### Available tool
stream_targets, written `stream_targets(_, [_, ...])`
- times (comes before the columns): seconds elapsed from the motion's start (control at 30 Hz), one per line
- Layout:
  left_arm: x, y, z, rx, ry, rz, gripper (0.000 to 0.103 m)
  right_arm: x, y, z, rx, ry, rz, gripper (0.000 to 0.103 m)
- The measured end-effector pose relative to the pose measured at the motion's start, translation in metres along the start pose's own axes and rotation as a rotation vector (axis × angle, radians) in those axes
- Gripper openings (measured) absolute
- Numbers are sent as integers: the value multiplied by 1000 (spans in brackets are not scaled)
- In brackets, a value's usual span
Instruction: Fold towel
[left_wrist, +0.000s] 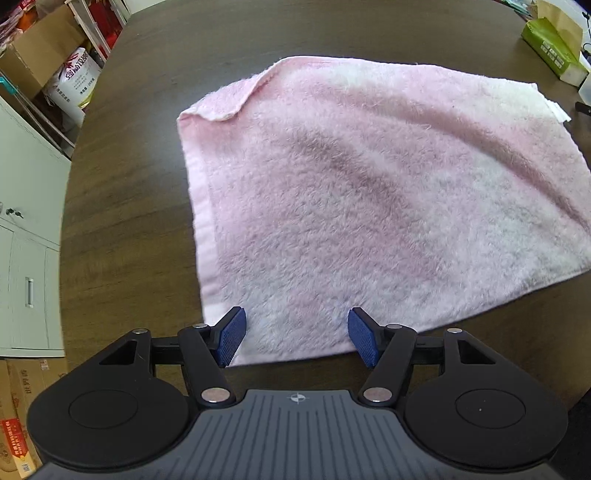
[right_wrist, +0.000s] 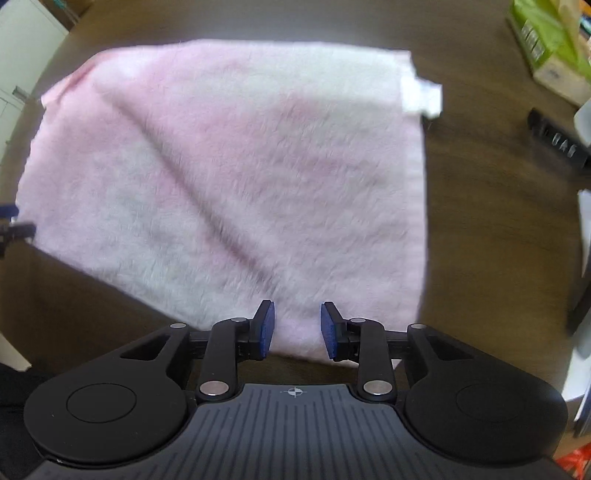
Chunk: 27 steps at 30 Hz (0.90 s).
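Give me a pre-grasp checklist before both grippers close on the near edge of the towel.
1. Left gripper open: ok, jaws wide, near edge between its pads.
2. Right gripper open: ok, narrower gap, also straddling the near edge.
3. Towel flat: not ok, far-left corner is flipped over and diagonal creases cross the middle.
4. Pads low enough to catch the cloth: cannot tell.
5. Fold path clear: ok, green box and black bar lie beside the towel on the table.
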<state>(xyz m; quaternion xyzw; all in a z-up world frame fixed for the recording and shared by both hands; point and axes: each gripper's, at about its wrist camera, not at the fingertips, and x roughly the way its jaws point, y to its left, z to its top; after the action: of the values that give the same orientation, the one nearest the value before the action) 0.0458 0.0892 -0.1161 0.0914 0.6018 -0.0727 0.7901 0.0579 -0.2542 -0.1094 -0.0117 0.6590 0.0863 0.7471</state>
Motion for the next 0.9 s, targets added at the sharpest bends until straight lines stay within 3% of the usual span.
stream_targets(0.17, [-4, 2, 32, -4, -86, 24, 65, -16, -15, 45, 92, -269, -9, 29])
stream_targets(0.3, [7, 4, 69, -23, -128, 52, 65, 0, -29, 81, 168, -336, 2, 29])
stream_targets(0.4, [15, 6, 81, -41, -126, 50, 65, 14, -33, 100, 162, -368, -27, 29])
stream_targets(0.47, [22, 8, 88, -53, -117, 51, 65, 22, -34, 110, 151, -367, -91, 29])
stream_targets(0.7, [36, 12, 90, -61, -93, 49, 67, 34, -35, 124, 99, -376, -170, 29])
stream_targets(0.9, [35, 18, 91, -72, -107, 68, 70, 39, -41, 145, 111, -385, -184, 30])
